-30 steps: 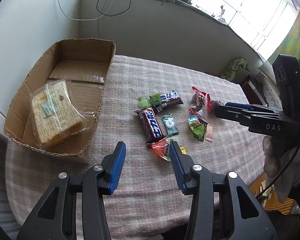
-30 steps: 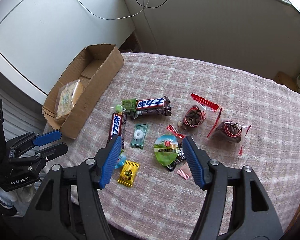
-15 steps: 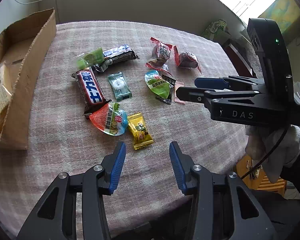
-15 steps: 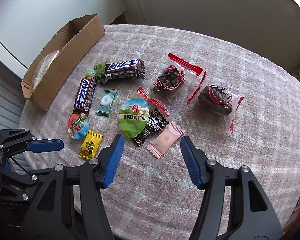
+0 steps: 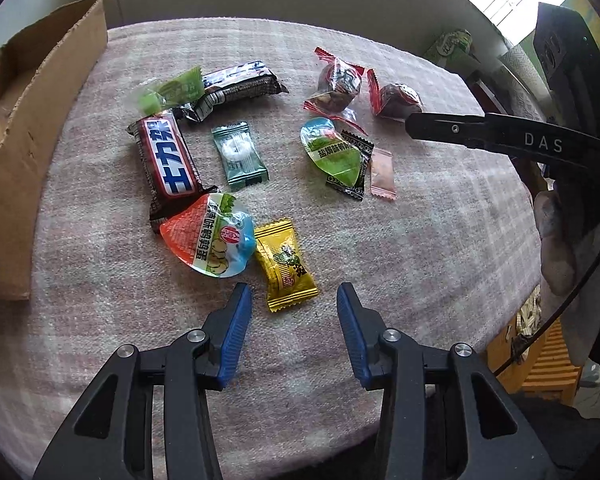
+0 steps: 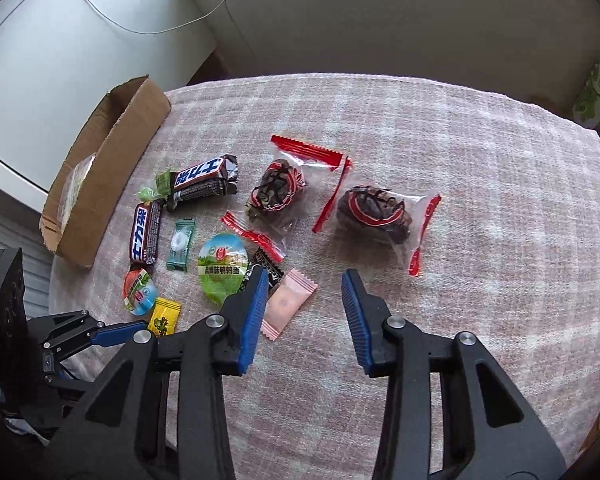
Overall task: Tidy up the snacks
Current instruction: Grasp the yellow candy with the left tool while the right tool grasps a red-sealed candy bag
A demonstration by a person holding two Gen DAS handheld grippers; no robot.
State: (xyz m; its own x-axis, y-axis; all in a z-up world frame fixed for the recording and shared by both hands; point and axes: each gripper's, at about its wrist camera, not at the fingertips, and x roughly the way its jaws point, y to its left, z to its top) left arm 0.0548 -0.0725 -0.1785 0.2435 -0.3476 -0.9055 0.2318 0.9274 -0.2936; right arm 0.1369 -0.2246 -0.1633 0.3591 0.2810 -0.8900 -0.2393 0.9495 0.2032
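Note:
Several wrapped snacks lie on a checked pink tablecloth [image 5: 440, 240]. My left gripper [image 5: 292, 290] hovers low over the yellow candy [image 5: 286, 266]. Its jaws are closing a little, and the candy's near end lies between the fingertips without touching the pads. My right gripper [image 6: 304, 276] is closing too; the pink candy [image 6: 288, 304] lies just inside its left finger [image 6: 256, 308], untouched. Nearby are an orange-blue jelly cup [image 5: 208, 240], a green jelly cup [image 6: 222, 268], two chocolate bars [image 5: 166, 160] [image 6: 200, 180], a mint [image 5: 240, 154] and two red-edged bags [image 6: 278, 192] [image 6: 376, 212].
An open cardboard box [image 6: 112, 152] holding a wrapped biscuit pack stands at the table's left edge [image 5: 28, 120]. The right gripper's body [image 5: 520, 142] reaches in from the right in the left wrist view. The table's rounded edge runs close below both grippers.
Both grippers have come down and closer to the snacks. The left one swung right, from beside the box to over the yellow candy. The right jaws have narrowed near the pink candy.

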